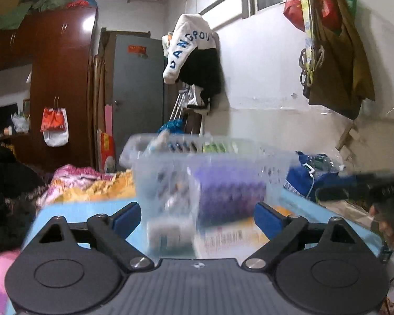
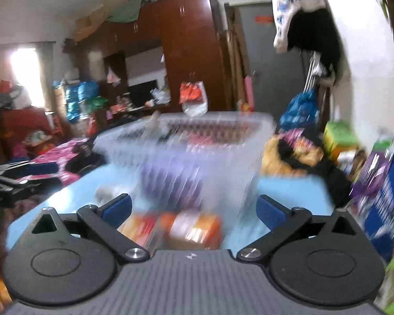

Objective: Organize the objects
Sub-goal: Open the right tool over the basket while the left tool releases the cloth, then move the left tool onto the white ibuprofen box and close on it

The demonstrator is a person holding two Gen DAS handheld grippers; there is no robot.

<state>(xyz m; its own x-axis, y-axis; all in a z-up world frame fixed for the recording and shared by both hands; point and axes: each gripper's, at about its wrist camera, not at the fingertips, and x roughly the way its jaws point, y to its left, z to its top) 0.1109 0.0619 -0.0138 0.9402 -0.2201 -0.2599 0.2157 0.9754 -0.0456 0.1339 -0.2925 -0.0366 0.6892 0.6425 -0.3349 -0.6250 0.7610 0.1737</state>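
A clear plastic basket [image 1: 210, 157] stands on the light blue table [image 1: 78, 210], with a purple pack [image 1: 231, 197] and other blurred items inside. It also shows in the right wrist view [image 2: 186, 141]. My left gripper [image 1: 197, 218] is open and empty, just in front of the basket, with a small white box [image 1: 170, 236] between its fingers. My right gripper [image 2: 194, 210] is open and empty, over an orange and white packet [image 2: 191, 228] lying in front of the basket. Both views are motion-blurred.
A bed with pink and yellow bedding [image 1: 86, 181] lies left of the table. Blue bags [image 1: 310, 176] and boxes [image 2: 380, 191] crowd the right side by the wall. A brown wardrobe [image 1: 60, 78] and a grey door [image 1: 136, 86] stand behind.
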